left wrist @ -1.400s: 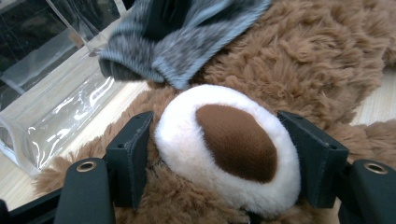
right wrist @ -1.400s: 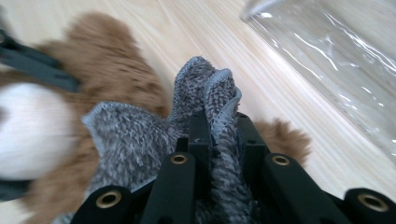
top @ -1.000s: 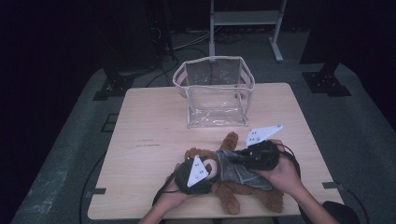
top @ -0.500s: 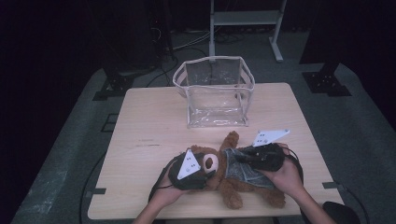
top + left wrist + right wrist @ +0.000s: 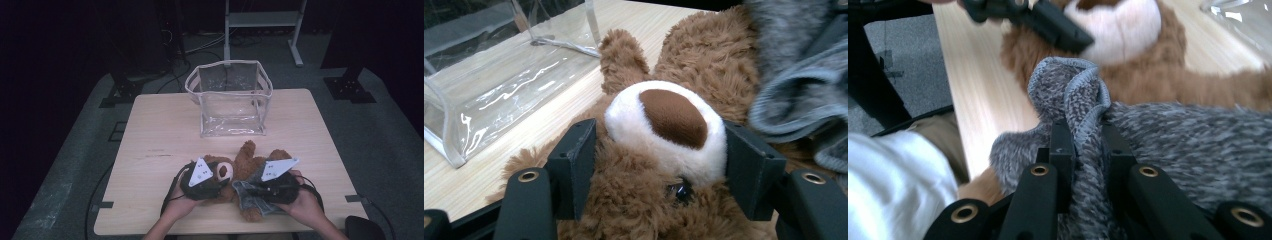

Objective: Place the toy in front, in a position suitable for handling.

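Note:
A brown teddy bear (image 5: 246, 159) in a grey knit sweater (image 5: 248, 196) lies on its back near the table's front edge. My left gripper (image 5: 220, 179) is at its head. In the left gripper view the jaws (image 5: 659, 135) have just been closing and now press both sides of the head beside the white muzzle (image 5: 674, 120). My right gripper (image 5: 252, 192) is shut on a bunched fold of the sweater (image 5: 1198, 145), pinched between its jaws (image 5: 1085, 132). Past that fold lie the bear's brown fur (image 5: 1148, 75) and one jaw of the left gripper.
An open, clear plastic bag (image 5: 230, 100) stands upright at the back middle of the wooden table (image 5: 160, 130), close behind the bear (image 5: 499, 90). A white sleeve (image 5: 893, 185) is at the table's front edge. Dark floor, cables and stand feet surround the table.
My right gripper has come down and toward the front edge, taking the sweater fold with it. The left hand has stayed at the bear's head.

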